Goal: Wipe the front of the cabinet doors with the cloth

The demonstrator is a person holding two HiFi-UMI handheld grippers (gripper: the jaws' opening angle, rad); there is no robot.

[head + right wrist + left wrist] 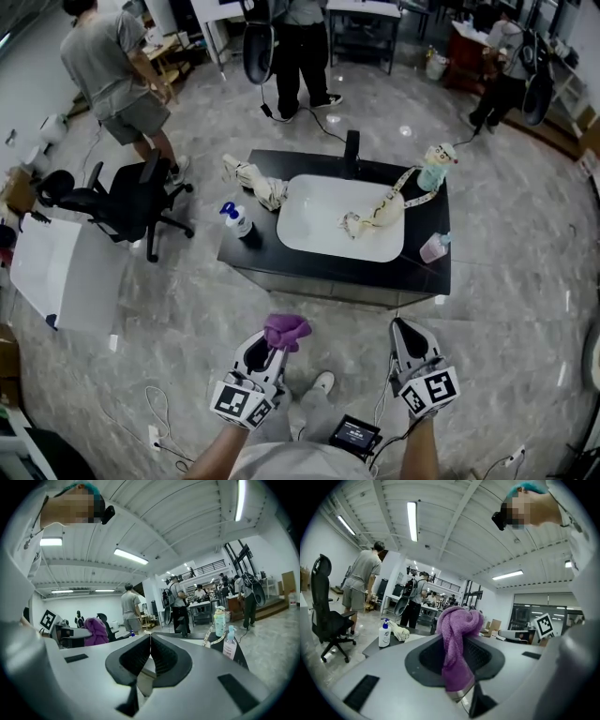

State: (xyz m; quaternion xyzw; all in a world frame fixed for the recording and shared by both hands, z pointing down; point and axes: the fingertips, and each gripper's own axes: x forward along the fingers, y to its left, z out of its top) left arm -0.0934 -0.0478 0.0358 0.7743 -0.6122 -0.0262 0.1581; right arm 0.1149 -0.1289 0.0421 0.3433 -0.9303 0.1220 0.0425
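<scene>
My left gripper [273, 343] is shut on a purple cloth [286, 331], which bunches above the jaws and hangs between them in the left gripper view [458, 644]. My right gripper [405, 331] is shut with nothing in it; its jaws meet in the right gripper view [150, 641]. Both are held low, near my body, pointing toward a black cabinet [328, 281] with a white sink basin [319, 220] on top. The cabinet's front face [309, 284] is about a hand's reach ahead of the grippers. The purple cloth [96, 631] also shows at the left of the right gripper view.
On the cabinet top are a blue-capped spray bottle [240, 222], a rolled beige cloth [255, 181], a tape measure [394, 202], a teal bottle [433, 171] and a pink bottle [433, 247]. A black office chair [127, 202] stands left. Several people stand beyond the cabinet. Cables lie on the floor.
</scene>
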